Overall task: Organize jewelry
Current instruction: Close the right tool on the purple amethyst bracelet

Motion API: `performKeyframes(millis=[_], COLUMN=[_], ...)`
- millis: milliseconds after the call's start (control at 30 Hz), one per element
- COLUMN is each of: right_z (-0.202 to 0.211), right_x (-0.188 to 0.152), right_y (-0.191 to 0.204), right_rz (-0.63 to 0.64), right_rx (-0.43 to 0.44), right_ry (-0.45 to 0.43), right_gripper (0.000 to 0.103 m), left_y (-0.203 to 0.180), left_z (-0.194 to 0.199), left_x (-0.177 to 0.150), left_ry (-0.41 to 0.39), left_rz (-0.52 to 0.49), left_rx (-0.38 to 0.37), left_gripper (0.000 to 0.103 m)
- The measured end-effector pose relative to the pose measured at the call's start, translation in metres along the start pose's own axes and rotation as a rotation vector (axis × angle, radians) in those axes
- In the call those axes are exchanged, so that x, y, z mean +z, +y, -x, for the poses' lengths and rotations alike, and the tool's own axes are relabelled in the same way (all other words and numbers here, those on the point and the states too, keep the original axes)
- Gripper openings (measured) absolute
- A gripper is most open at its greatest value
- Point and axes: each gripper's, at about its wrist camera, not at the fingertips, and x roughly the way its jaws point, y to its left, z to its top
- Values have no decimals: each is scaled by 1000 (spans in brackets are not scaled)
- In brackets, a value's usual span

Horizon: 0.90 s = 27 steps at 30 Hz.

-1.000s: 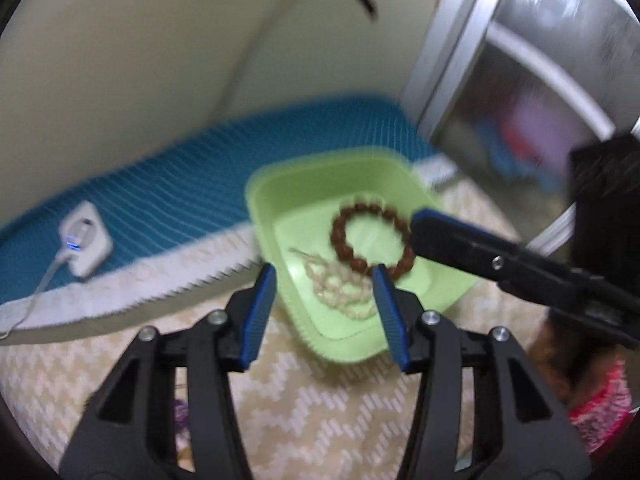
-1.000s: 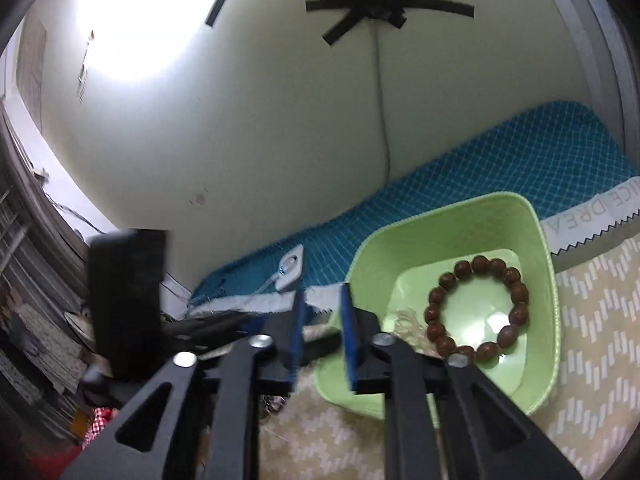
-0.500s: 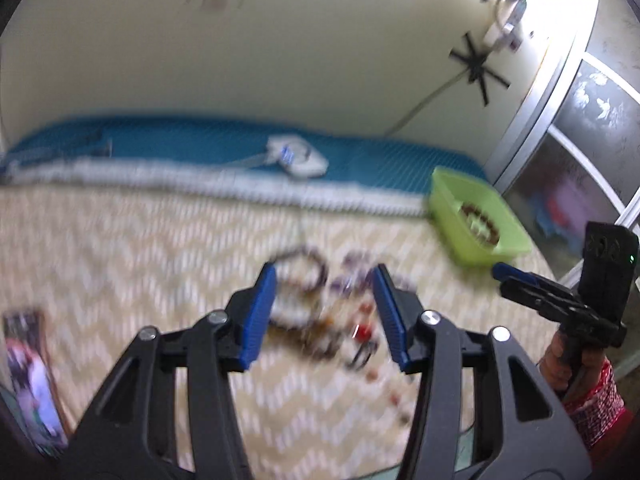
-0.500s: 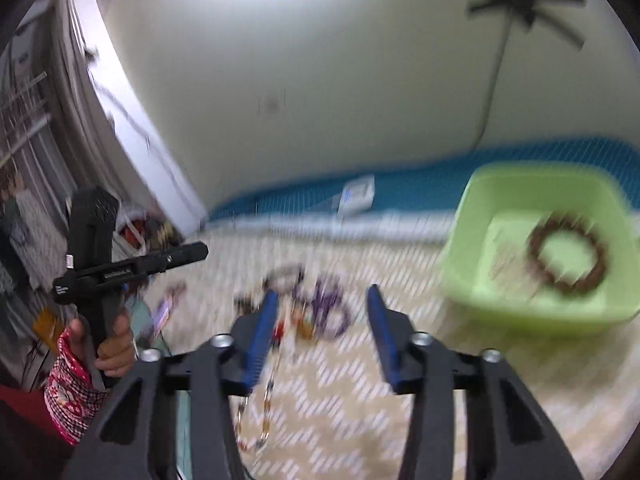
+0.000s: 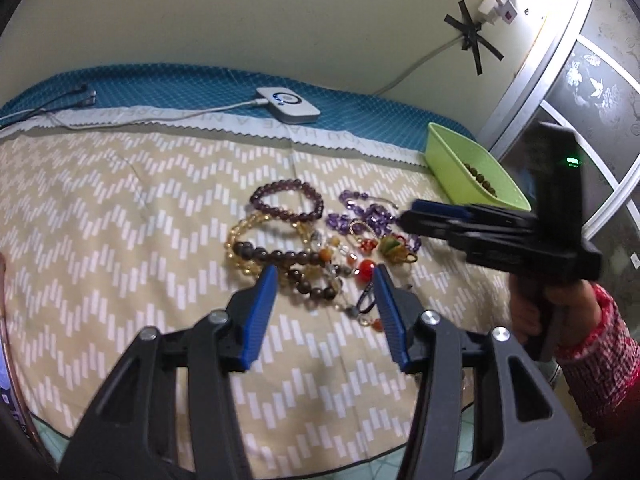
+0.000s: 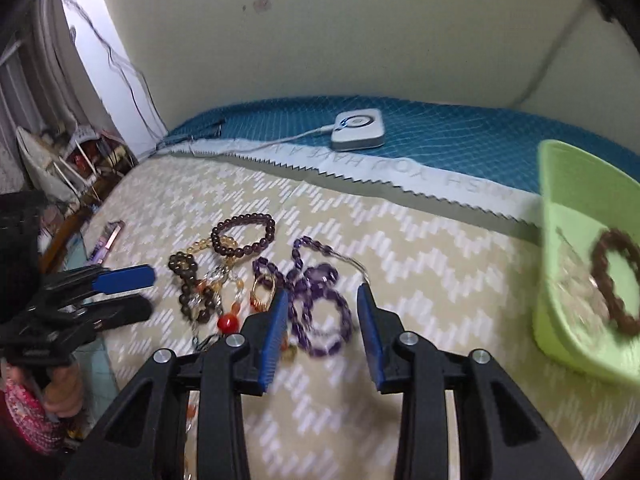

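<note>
A pile of bead jewelry lies on the beige zigzag mat (image 5: 120, 220): a dark red bead bracelet (image 5: 286, 202), a purple bead strand (image 5: 368, 220), a brown bead bracelet (image 5: 288, 268), yellow beads and a red bead (image 5: 365, 269). My left gripper (image 5: 324, 276) is open and empty just above the near side of the pile. My right gripper (image 6: 322, 300) is open and empty over the purple strand (image 6: 320, 312). A green tray (image 6: 576, 248) at the right holds a brown bracelet (image 6: 616, 280) and a pale strand. The tray also shows in the left view (image 5: 468, 168).
A white charger box (image 5: 288, 104) with a cable lies on the blue cloth (image 5: 160, 84) by the wall. A dark flat object (image 6: 108, 240) lies at the mat's left edge. A glass door frame (image 5: 560, 80) stands at the right.
Both grippers have swung away from the green tray to the jewelry pile. My right gripper has opened wide; it was nearly shut a second ago.
</note>
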Motion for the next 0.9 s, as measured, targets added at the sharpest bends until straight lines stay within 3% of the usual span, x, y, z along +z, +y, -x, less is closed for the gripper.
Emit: performKeyframes(millis=[33,67,200,333,467,533,733,900], right_z=[-9,-14,-8,29,54,48,15,-8], right_x=[3,4,15,26,35,34,13,1], right_y=[1,1,-8,-14,-7,-11,-43,-52], right_rz=[13,19,-25,-95,-59,-82,-301,-340], right_rx=[-16,-17,48,110,82,80,204,165], right_ry=[21,18,-1,-95,-153,-132,-52,61], right_gripper=[10,0,0,0,0,0,0,0], left_y=[0,-1,-4,-16,-30,-31,-28,-18], left_z=[1,2,6,5,-2,-4,-12,-19], left_x=[0,0,3,11,19,19,0,-10], left_ry=[-3,-5,-12,-18,-14,-11,40,72], left_rz=[-2,-5,-28,-74,-111,-100,-79,-61], left_rx=[-1,-1,6,11,12,-1,-3,11], left_gripper=[48,48,48,48,48,48,48,48])
